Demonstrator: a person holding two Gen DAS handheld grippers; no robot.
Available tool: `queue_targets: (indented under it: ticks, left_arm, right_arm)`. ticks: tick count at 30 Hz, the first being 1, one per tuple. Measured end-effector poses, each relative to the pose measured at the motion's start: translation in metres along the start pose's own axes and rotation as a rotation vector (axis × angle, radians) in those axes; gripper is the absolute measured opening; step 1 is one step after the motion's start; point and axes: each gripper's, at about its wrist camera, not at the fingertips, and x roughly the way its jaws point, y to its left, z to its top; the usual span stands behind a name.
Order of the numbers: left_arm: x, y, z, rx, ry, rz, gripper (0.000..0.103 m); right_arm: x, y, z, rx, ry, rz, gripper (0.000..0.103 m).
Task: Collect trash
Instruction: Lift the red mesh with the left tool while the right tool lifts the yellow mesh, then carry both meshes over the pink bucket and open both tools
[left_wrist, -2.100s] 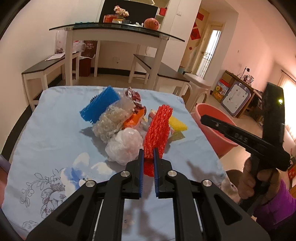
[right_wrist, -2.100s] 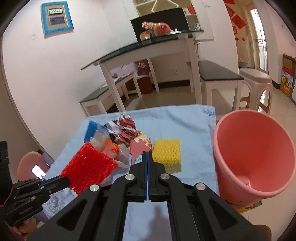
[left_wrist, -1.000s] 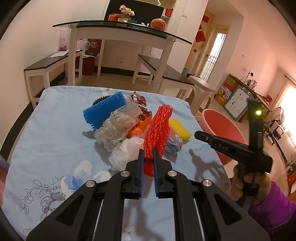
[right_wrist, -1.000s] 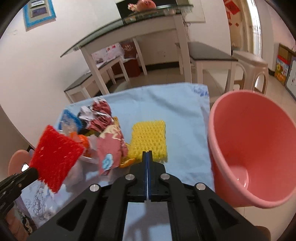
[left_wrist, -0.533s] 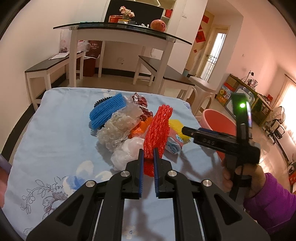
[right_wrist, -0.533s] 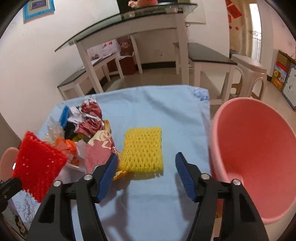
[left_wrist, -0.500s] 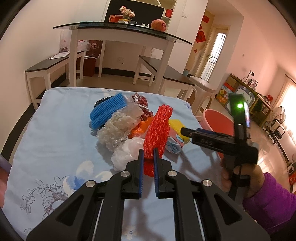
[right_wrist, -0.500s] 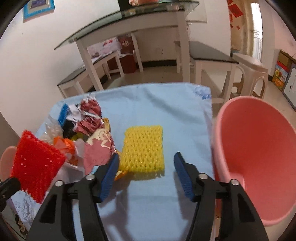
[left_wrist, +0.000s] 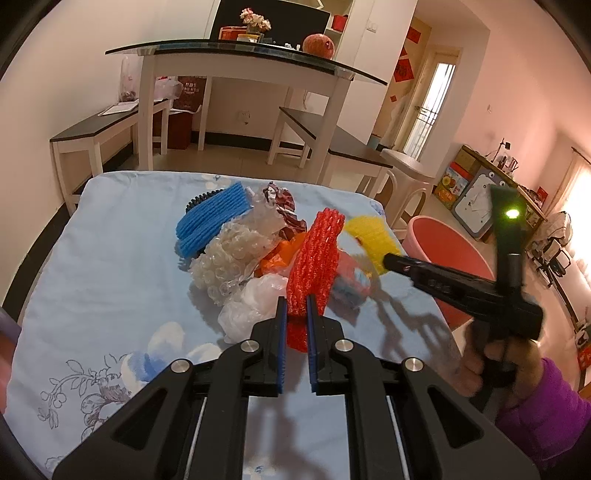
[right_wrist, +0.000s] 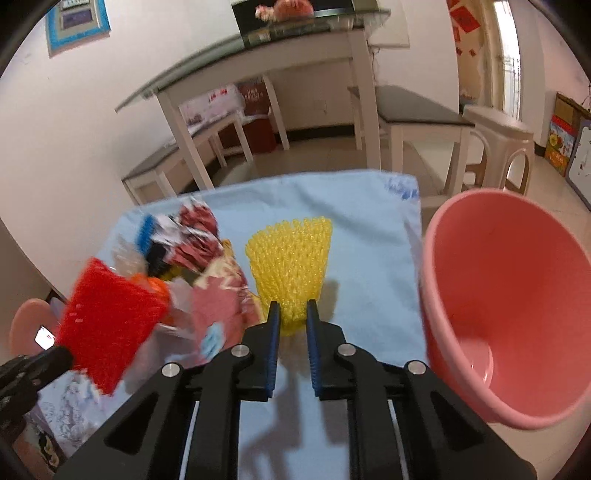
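Half a second back your right gripper (right_wrist: 290, 321) straddled the yellow net (right_wrist: 290, 262) wide; its jaws are closing, pinching it above the cloth (right_wrist: 362, 206). Left gripper (left_wrist: 296, 312) clamps the red net (left_wrist: 314, 258). Pink bucket (right_wrist: 517, 295) is likely next.

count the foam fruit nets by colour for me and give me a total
Red foam net, pinched in the left gripper: 1
Yellow foam net, with the right gripper closing on its near end: 1
Blue foam net, lying in the trash pile: 1
Total: 3
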Motion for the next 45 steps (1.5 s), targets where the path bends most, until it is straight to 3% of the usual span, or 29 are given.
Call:
queue_targets:
  ticks: [9, 23, 33, 45]
  left_arm:
    - [-0.002, -0.028, 0.016, 0.037, -0.041, -0.028, 0.009]
    - [0.031, -0.122, 0.048, 0.154, -0.072, -0.178, 0.009]
    - [0.087, -0.188, 0.051, 0.222, 0.014, -0.257, 0.009]
    - [0.141, -0.200, 0.042, 0.204, 0.108, -0.233, 0.009]
  right_arm:
    - [-0.063, -0.008, -0.002, 0.051, -0.120, 0.007, 0.013]
    - [-0.124, -0.089, -0.015, 0.178, -0.241, -0.184, 0.014]
    - [-0.124, -0.149, -0.026, 0.271, -0.235, -0.251, 0.014]
    - [-0.093, -0.176, -0.025, 0.308, -0.171, -0.277, 0.017]
